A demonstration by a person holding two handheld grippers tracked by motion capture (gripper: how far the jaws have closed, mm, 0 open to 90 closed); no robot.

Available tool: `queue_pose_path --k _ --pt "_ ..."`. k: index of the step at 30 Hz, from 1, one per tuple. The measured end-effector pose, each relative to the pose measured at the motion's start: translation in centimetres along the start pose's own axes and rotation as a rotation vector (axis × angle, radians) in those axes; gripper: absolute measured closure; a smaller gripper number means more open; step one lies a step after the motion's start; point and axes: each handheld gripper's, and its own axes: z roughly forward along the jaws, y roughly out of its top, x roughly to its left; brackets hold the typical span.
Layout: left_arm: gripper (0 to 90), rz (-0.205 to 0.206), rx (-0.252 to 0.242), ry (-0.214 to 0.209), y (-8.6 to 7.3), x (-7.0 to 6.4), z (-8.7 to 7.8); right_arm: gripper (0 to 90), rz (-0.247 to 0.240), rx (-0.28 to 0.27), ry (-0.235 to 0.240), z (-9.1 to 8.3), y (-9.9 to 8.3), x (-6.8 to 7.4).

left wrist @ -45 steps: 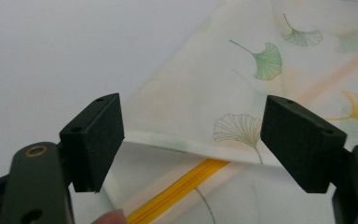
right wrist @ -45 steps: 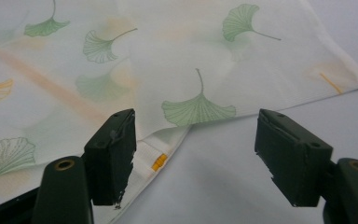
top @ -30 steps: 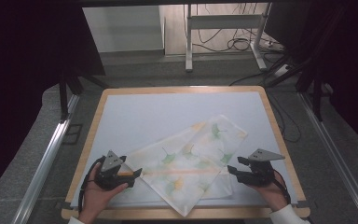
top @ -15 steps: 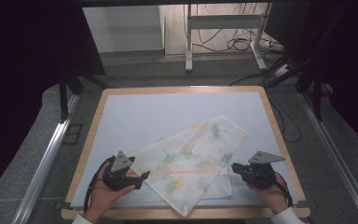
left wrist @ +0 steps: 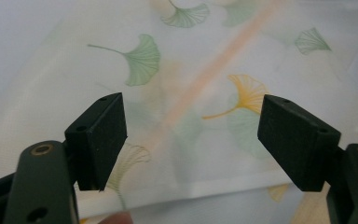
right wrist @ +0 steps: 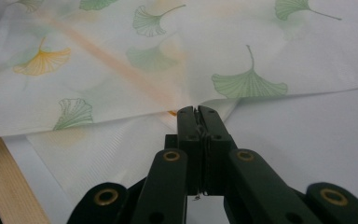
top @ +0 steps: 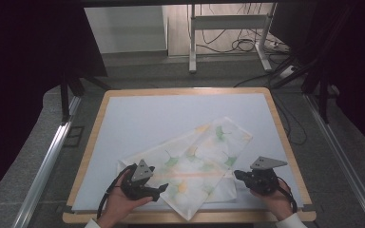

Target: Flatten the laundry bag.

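Cloth (top: 190, 164) printed with ginkgo leaves lay folded and slantwise on the near half of the table (top: 138, 114), one corner reaching toward the far right, another hanging close to the wooden near rim. From the high view, the far half of the white surface lay bare, with open room along the left side as well. My left gripper (top: 159, 189) sat at the cloth's near-left edge and my right gripper (top: 237, 175) at its near-right edge, well apart from each other. In my left gripper view, my left gripper (left wrist: 192, 135) had its jaws spread wide above the cloth (left wrist: 177, 93), nothing between them, the hemmed near edge running just beneath. In my right gripper view, my right gripper (right wrist: 197, 112) had its jaws pressed together, pinching the cloth (right wrist: 168, 60) at its edge, where the fabric lifted in a small peak off the white table (right wrist: 307, 140); the wooden rim showed at lower left.
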Motion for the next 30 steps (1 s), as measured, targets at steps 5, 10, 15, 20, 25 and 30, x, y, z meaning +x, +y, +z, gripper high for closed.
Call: queue_pose_path --k 5,10,15,20,25,30 --pt "27.4 0.033 0.003 -0.040 0.1 -1.0 0.4 87.5 -0.006 0.006 0.018 0.6 0.3 0.5" --pt "28.3 0.076 0.010 -0.085 0.4 -2.0 1.0 87.5 -0.018 0.031 0.037 1.5 0.4 1.1" --pt "27.8 0.116 0.031 -0.140 0.6 -3.2 1.8 87.4 -0.021 0.043 0.038 1.4 0.1 1.4" --pt "23.4 0.158 0.055 -0.209 0.8 -4.9 2.9 87.2 -0.007 0.048 0.033 1.3 -0.2 1.2" --pt "12.8 0.236 0.118 -0.260 0.7 -7.1 4.4 86.6 -0.003 0.052 0.029 1.2 -0.4 1.2" --pt "9.5 0.286 0.147 -0.249 0.4 -7.9 5.0 86.0 0.002 0.059 0.028 1.2 -0.4 1.2"
